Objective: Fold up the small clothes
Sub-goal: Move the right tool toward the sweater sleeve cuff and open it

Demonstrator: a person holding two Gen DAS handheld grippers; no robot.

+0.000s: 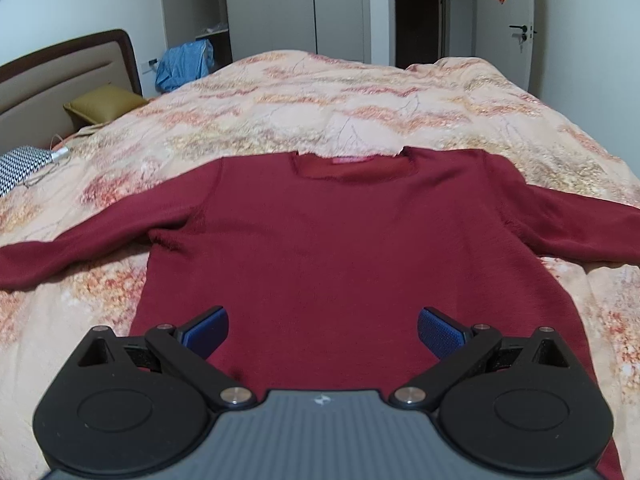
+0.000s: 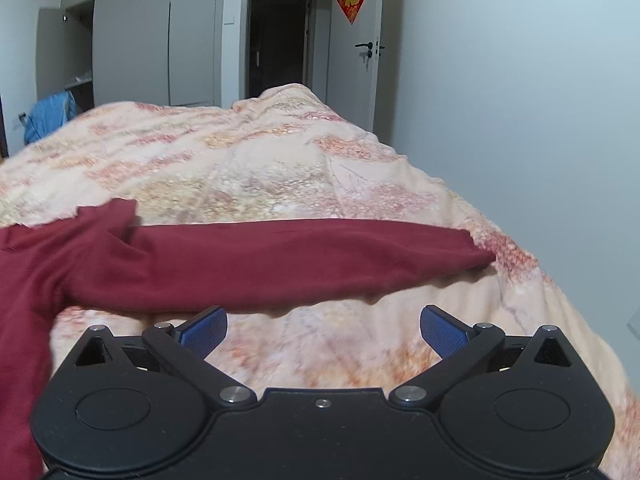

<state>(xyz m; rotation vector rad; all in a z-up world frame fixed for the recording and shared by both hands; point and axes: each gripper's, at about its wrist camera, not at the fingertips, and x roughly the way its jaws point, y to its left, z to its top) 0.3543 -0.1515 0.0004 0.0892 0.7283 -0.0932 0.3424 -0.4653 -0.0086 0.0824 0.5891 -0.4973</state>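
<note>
Left gripper: jaws apart, empty, over lower body of maroon sweater. Right gripper: jaws apart, empty, above floral quilt, just short of sweater's outstretched sleeve. Sweater: flat on quilt, sleeves spread, collar far side. Beyond: yellow pillow, headboard, wardrobe, door.

Home bedroom: bed, wardrobe.

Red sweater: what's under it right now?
The red sweater lies flat on the floral quilt, sleeves spread out. Whatever is beneath its body is covered; only quilt shows around its edges.
</note>
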